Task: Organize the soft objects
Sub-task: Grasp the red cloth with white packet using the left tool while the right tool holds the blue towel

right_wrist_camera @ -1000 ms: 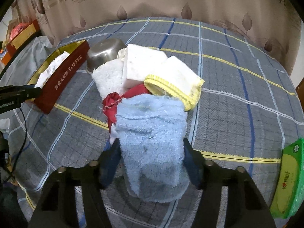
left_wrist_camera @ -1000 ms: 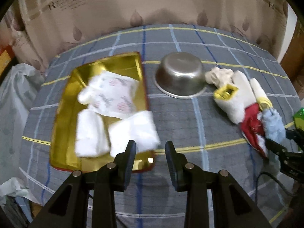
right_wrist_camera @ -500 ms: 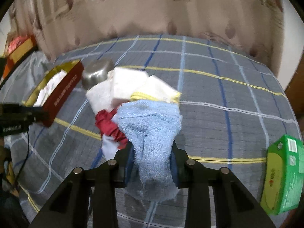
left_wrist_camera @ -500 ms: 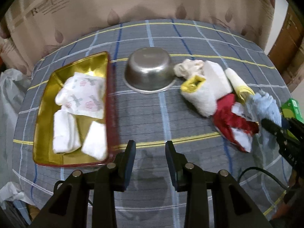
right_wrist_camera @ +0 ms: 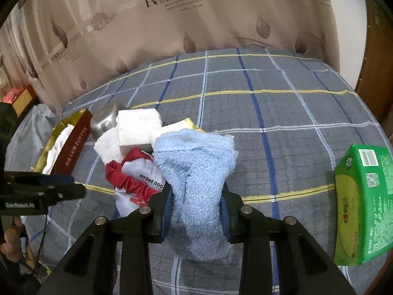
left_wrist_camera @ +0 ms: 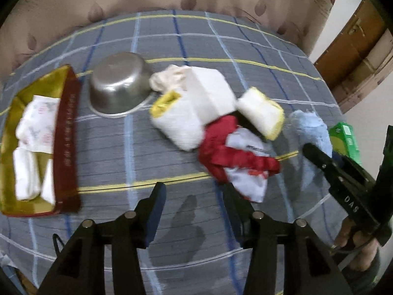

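The right tool [right_wrist_camera: 196, 211] has squeezed shut on the fluffy light-blue towel [right_wrist_camera: 196, 172] and holds it just beside the soft pile. The left tool [left_wrist_camera: 194, 211] has just opened wide with nothing inside, and has swung from the shiny gold tin tray [left_wrist_camera: 7, 132] toward the crumpled red-and-white cloth [left_wrist_camera: 235, 157]. That cloth may go next. White folded towels [left_wrist_camera: 24, 172] already lie in the tray.

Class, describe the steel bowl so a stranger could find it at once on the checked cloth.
Start at the gold tin tray with the dark red wall at the left of the grey checked tablecloth. Just right of it, before the heap of folded white towels, sits the steel bowl, upside down. It is the only shiny metal thing among soft cloths.
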